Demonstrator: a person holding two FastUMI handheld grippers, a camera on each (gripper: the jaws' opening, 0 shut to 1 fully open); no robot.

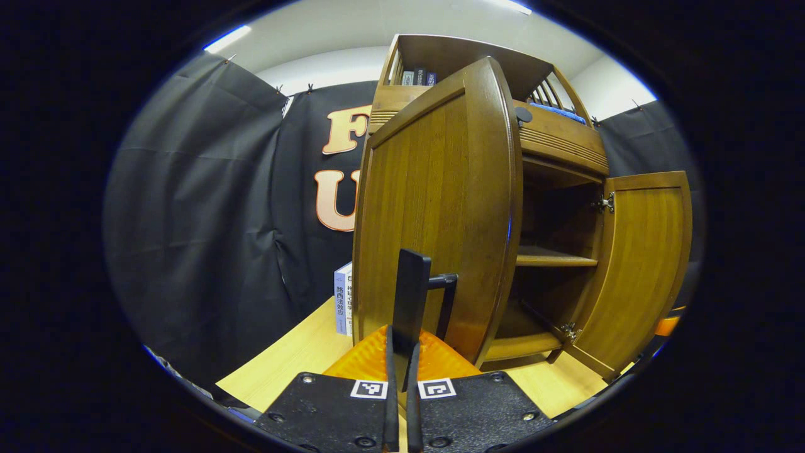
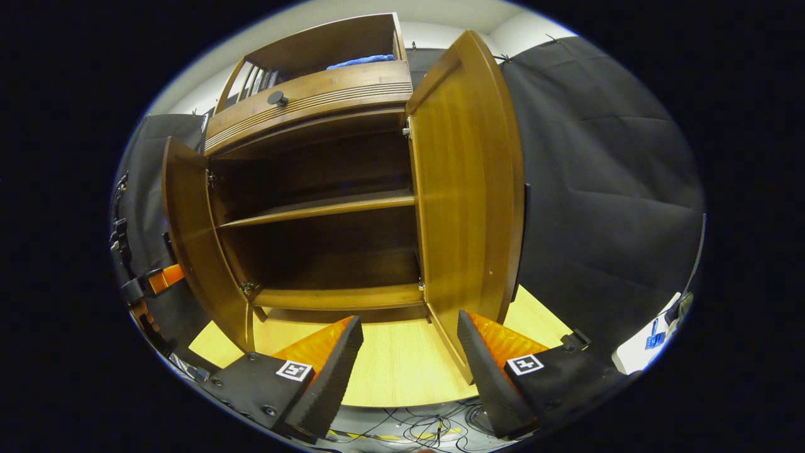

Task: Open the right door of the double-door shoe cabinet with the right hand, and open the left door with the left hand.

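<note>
The shoe cabinet (image 2: 314,207) is stood on the wooden surface (image 2: 402,365) with both doors swung open. The left gripper (image 1: 402,352) is closed with both fingers pressed on the left door's handle (image 1: 440,296). The right gripper (image 2: 409,352) is held wide open, nothing gripped, before the right door (image 2: 468,189).

One shoe cabinet (image 2: 314,94) is standing with two doors, the left door (image 1: 434,207) and right door (image 2: 465,182), one inner shelf (image 2: 321,206) and one drawer knob (image 2: 277,97) showing.
</note>
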